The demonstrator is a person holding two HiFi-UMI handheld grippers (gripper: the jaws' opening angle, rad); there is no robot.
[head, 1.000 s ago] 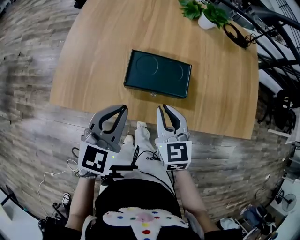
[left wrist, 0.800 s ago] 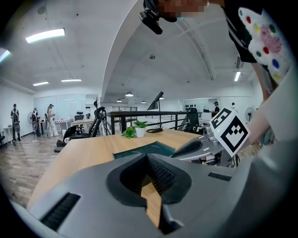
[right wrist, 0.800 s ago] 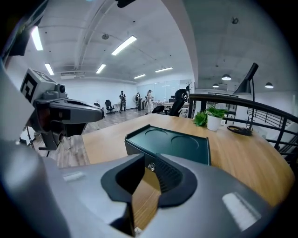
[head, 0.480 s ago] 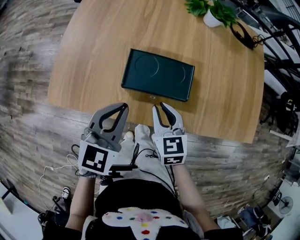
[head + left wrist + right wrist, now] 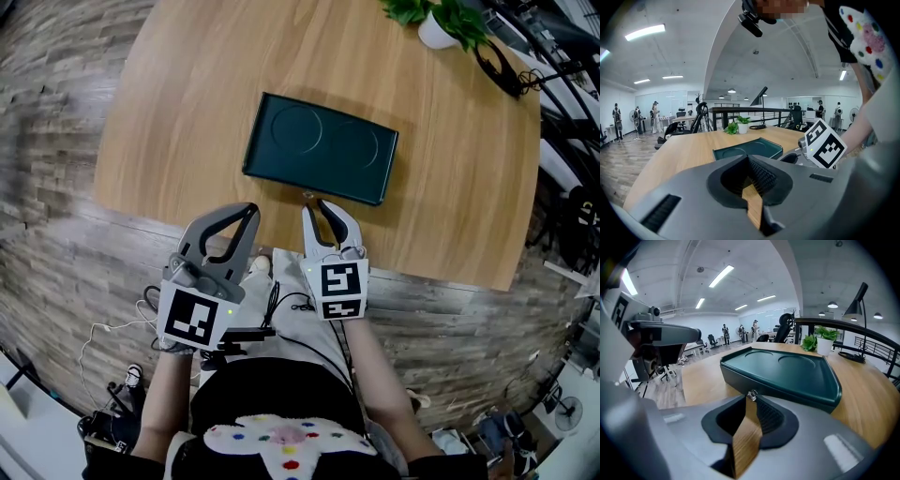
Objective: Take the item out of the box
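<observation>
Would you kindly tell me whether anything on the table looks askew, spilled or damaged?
Nothing stands out. The dark green box lies flat and closed, roughly square with the near edge of the table; the potted plant stands upright, and nothing is spilled.

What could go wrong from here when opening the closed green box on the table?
1. The latch on the box is very small; the right hand-held gripper, jaws together close to it, might slip off and shove the box.
2. The box lies free on the smooth table, and the left hand-held gripper, also shut, is not bracing it, so it may slide.
</observation>
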